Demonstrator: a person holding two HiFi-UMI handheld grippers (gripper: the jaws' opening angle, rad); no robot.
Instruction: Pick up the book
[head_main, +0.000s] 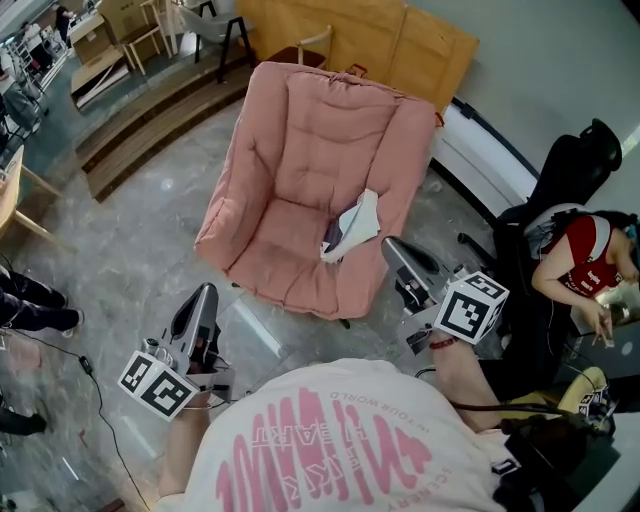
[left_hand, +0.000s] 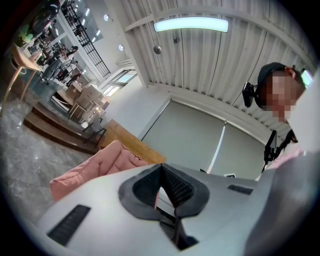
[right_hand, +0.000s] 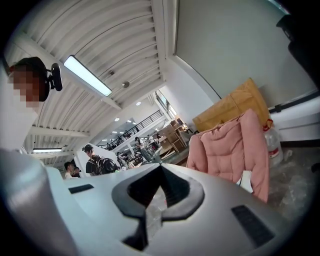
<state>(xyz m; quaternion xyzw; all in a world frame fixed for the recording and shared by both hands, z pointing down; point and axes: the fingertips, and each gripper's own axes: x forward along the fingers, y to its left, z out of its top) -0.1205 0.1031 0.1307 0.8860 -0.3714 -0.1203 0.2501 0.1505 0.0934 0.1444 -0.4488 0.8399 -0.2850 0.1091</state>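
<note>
In the head view, the book (head_main: 350, 228) is lying on the seat of the pink armchair (head_main: 300, 150), tucked against the chair's right-hand arm, its pale pages splaying over a dark cover. Its long axis is running diagonally, from the seat's front edge up toward the chair's back. The right gripper (head_main: 390, 245) is hovering just off that same arm, close beside the book. The left gripper (head_main: 203, 295) is waiting off the chair's front left corner, well apart from the book. I judge the right hand is the nearer one, and that its reach is going leftward over the arm.

In the left gripper view, the jaws are pressing together with nothing between them. Only the armchair's pink cushion (left_hand: 95, 167) is showing past them, and the book is not appearing here.

In the right gripper view, the jaws are likewise pressing together and empty. The armchair (right_hand: 232, 147) is standing ahead to the right, with a white edge of the book (right_hand: 246, 181) peeking out at its seat.
</note>
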